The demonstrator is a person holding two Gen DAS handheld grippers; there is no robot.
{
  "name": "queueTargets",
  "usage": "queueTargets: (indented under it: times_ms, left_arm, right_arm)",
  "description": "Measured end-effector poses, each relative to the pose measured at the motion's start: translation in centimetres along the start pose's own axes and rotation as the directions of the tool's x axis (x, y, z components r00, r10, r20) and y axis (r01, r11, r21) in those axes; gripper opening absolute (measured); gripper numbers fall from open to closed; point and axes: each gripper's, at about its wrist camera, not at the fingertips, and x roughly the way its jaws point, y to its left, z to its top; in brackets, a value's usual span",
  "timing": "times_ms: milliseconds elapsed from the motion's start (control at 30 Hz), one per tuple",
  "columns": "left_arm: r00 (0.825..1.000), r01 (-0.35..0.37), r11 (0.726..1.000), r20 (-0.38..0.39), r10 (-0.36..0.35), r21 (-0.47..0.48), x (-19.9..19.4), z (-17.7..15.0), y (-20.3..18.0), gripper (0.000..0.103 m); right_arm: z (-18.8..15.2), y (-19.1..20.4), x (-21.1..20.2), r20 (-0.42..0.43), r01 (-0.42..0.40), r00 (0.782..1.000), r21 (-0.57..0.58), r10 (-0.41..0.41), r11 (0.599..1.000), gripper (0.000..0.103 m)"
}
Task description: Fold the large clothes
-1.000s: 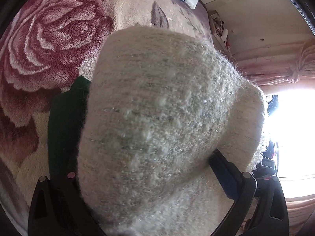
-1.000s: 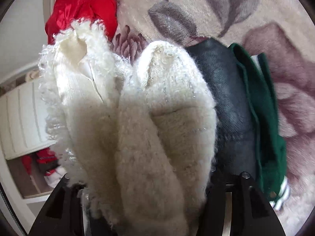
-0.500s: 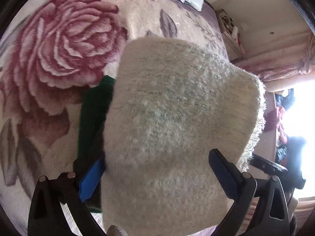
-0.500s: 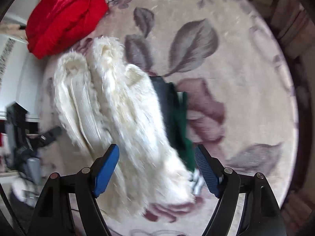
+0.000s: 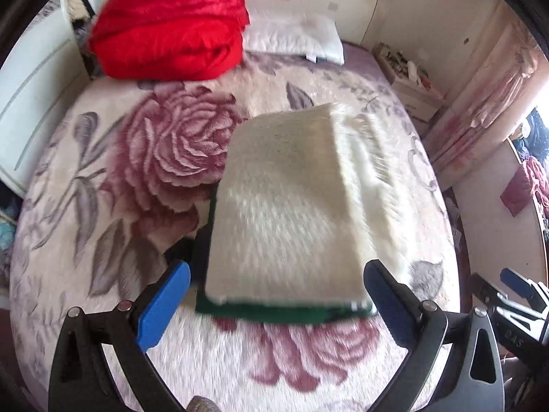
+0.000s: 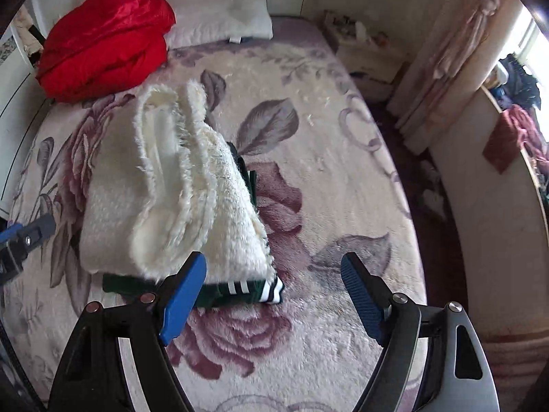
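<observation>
A folded cream fuzzy garment [image 5: 295,206] lies on top of a folded dark green garment [image 5: 274,312] on the rose-patterned bed. It also shows in the right wrist view [image 6: 178,192], with the green garment's white-striped edge [image 6: 254,290] under it. My left gripper [image 5: 274,298] is open and empty, just short of the stack's near edge. My right gripper [image 6: 272,295] is open and empty, beside the stack's right near corner. The right gripper shows at the far right of the left wrist view [image 5: 514,295].
A red bundle [image 5: 171,31] and a white pillow [image 5: 291,37] lie at the head of the bed. A nightstand [image 5: 408,82] and pink curtains [image 5: 487,89] stand to the right. The bed's blanket [image 6: 343,189] spreads to the right of the stack.
Both grippers let go of the cream garment and pulled back. The garment now lies on the green one, and both jaws stand wide open.
</observation>
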Motion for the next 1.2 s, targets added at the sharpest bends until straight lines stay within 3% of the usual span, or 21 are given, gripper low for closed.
queueTargets:
  times_ms: [233,433,600,833,1200]
  left_arm:
    - [0.989,-0.046,0.999,0.144,0.045,0.009,-14.8,-6.6,-2.5,0.103]
    - [0.967,-0.09,0.996,0.241,0.085,0.01,-25.7,-11.2,-4.7,0.103]
    - [0.954,-0.097,0.995,0.282,0.103,-0.037,-32.1,-14.4,-5.6,0.103]
    - [0.923,-0.144,0.989,0.355,0.148,-0.038,-38.5,-17.8,-6.9,0.103]
    - [0.886,-0.129,0.991,0.443,0.136,-0.045,-43.0,-19.5,-8.3,0.103]
  right_arm:
    - [-5.3,-1.4,-15.1,0.15,0.025,0.988,-0.031,-0.02,0.999,0.086]
    - [-10.6,-3.0,-28.7,0.276,0.044,0.961,-0.056,-0.027,0.997,0.09]
    - [-14.9,-4.7,-38.4,0.352,0.033,0.936,-0.047,-0.014,0.998,0.091]
    - [-19.9,-6.6,-47.8,0.44,0.005,0.898,-0.035,0.01,0.999,0.091]
    - [-23.6,-8.4,-55.4,0.52,-0.017,0.853,-0.037,0.034,0.999,0.091]
